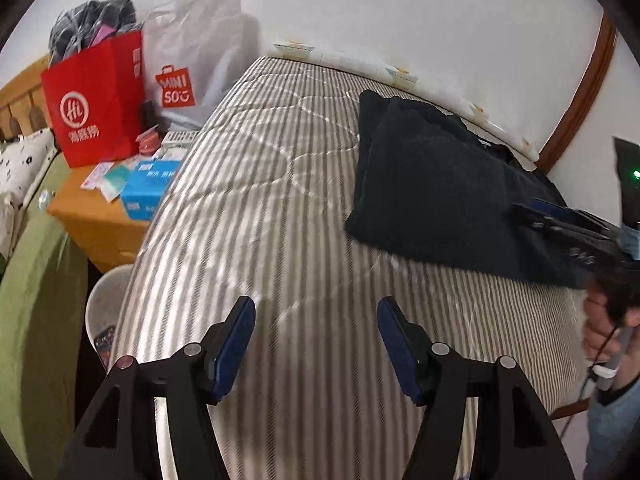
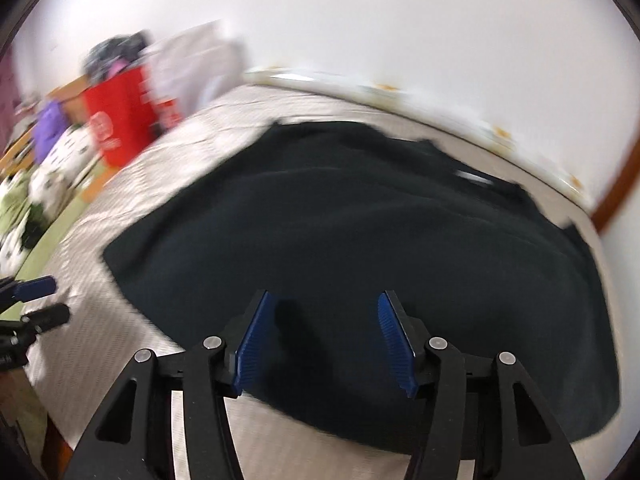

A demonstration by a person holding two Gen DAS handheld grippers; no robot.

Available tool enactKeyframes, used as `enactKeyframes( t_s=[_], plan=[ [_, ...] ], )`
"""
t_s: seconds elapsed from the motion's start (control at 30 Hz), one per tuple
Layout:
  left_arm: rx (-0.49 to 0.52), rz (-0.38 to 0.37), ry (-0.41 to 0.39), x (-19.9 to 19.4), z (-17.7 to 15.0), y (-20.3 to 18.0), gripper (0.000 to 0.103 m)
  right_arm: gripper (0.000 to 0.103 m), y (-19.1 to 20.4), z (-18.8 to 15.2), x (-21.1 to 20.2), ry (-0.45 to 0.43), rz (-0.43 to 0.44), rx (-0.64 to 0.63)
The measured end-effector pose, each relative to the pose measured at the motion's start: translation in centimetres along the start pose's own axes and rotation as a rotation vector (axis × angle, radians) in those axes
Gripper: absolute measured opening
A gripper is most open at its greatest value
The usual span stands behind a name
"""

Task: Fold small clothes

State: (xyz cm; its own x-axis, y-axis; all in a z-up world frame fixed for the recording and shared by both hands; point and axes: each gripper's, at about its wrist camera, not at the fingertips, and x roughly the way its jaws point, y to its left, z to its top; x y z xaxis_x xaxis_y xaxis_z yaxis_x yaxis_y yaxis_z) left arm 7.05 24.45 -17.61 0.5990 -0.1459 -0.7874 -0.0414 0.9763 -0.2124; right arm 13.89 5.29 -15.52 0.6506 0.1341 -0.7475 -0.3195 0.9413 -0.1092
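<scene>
A black garment [image 1: 432, 184] lies partly folded on the striped mattress [image 1: 248, 200] toward the far right side. It fills the middle of the right wrist view [image 2: 360, 232]. My left gripper [image 1: 316, 312] is open and empty above bare mattress, to the near left of the garment. My right gripper [image 2: 324, 308] is open and empty just over the garment's near edge. It also shows at the right edge of the left wrist view [image 1: 568, 224], and the left gripper shows at the left edge of the right wrist view [image 2: 40, 300].
A red paper bag [image 1: 96, 108] and a white shopping bag [image 1: 192, 60] stand on a wooden nightstand [image 1: 92, 216] left of the mattress, with a blue box [image 1: 148, 188]. A green blanket [image 1: 36, 300] lies at far left. A white wall [image 1: 400, 12] runs behind.
</scene>
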Motion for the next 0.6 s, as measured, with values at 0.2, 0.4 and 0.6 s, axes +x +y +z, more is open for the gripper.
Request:
enactKeyframes(
  t_s=[0.2, 0.4, 0.6],
  plan=[
    [-0.033, -0.007, -0.014, -1.4, -0.9, 2.2, 0.065, 0.055, 8.0, -0.1, 0.5, -0.007, 0.095, -0.174],
    [-0.064, -0.031, -0.017, -1.7, -1.1, 3.6, 0.066, 0.056, 12.9, 0.3, 2.6, 0.014, 0.091, -0.295],
    [-0.068, -0.037, 0.000, -1.2, -1.0, 4.1, 0.066, 0.056, 13.9, 1.0, 4.1, -0.006, 0.061, -0.275]
  ],
)
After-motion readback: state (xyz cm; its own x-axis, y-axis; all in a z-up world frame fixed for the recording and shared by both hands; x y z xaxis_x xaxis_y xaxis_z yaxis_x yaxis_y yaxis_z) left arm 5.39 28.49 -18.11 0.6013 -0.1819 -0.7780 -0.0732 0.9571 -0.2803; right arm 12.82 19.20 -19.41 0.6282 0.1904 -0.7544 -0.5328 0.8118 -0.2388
